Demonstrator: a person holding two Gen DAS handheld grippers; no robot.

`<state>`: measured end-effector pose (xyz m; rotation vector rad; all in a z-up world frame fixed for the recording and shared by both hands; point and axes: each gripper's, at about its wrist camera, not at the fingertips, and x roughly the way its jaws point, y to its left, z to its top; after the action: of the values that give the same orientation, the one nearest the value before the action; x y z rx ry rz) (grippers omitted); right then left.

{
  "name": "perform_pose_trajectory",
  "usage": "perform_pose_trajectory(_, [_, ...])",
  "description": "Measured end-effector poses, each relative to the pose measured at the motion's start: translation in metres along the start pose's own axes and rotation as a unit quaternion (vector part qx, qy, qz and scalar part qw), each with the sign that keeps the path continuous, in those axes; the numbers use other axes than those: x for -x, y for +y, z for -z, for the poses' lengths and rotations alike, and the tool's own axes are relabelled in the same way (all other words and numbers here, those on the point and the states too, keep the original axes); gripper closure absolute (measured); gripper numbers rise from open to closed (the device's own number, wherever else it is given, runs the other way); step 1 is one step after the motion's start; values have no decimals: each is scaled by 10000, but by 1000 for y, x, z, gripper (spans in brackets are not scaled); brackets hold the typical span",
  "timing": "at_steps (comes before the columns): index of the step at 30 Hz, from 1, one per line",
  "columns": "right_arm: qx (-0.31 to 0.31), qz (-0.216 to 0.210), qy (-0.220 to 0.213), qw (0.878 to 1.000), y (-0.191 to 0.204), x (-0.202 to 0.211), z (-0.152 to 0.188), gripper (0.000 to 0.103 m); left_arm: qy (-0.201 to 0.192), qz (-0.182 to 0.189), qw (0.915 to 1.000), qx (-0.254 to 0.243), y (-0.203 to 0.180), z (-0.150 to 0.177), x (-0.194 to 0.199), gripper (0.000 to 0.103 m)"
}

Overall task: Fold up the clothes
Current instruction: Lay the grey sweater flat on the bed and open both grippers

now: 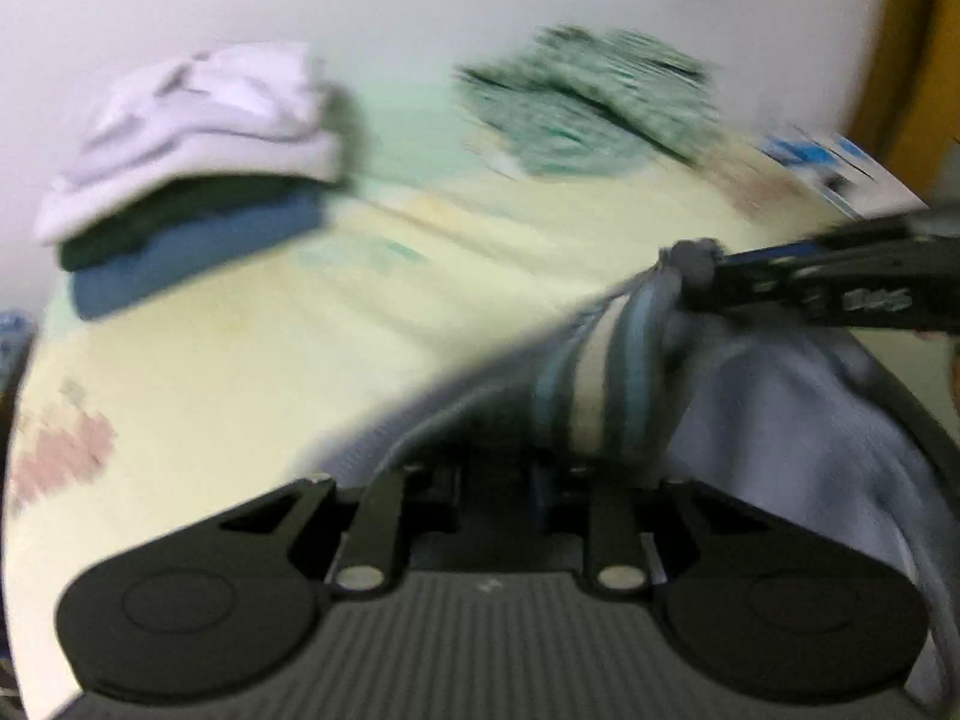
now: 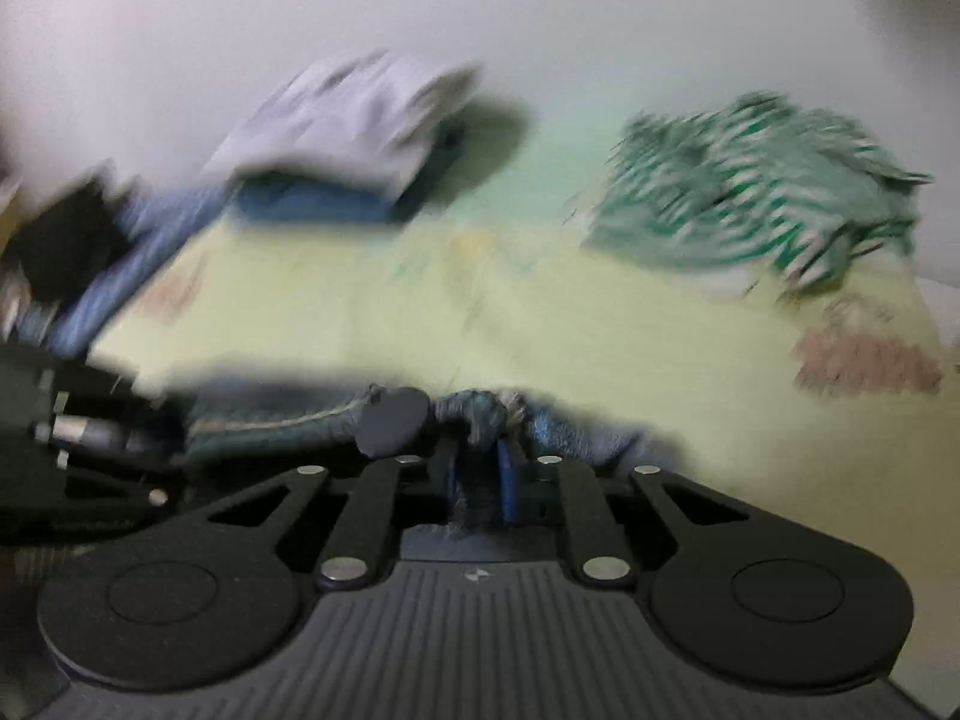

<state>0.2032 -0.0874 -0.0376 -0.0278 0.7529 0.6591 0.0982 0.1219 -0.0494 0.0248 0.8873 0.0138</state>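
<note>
two blurred fisheye views over a pale yellow-green bedsheet [image 1: 252, 324]. near the lens, a bluish-grey garment with a striped band [image 1: 606, 384], held up off the sheet between both tools. left gripper [image 1: 498, 468] clenched on that striped garment, cloth bunched between the closed jaws. right gripper [image 2: 480, 468] likewise clamped on a wad of the same cloth; in the left view, seen reaching in from the right edge, its tip pinching the striped band. the two grip points close together, the loose fabric hanging to the right.

further back: a folded stack [image 1: 198, 162], white piece on top, dark and blue pieces beneath. to its right and well apart, a crumpled green-and-white patterned garment [image 2: 762, 204], unfolded.

judged step: carrying or spreading the held garment for a fold. to do it well: hands drawn apart until the edge between them goes taut, cloth lowered flat onto the bare sheet in front of the stack, no release before the hem lies straight, no dragging across the green heap.

writing: pale characters on the side of the right tool in the left view, too smeared to read. small emblem on each tool's body, not legible. no brand or label readable.
</note>
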Motion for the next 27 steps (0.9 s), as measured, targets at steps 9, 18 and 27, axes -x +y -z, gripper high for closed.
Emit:
perform_pose_trajectory(9, [375, 498, 186, 9979, 4, 27, -3, 47, -176, -672, 9972, -292, 6, 3, 11, 41])
perform_pose_trajectory(18, [5, 939, 1649, 9818, -18, 128, 112, 41, -1, -267, 9992, -304, -13, 88, 67, 32])
perform_pose_trajectory(27, [-827, 1107, 1086, 9844, -19, 133, 123, 99, 93, -56, 9996, -269, -18, 101, 73, 29])
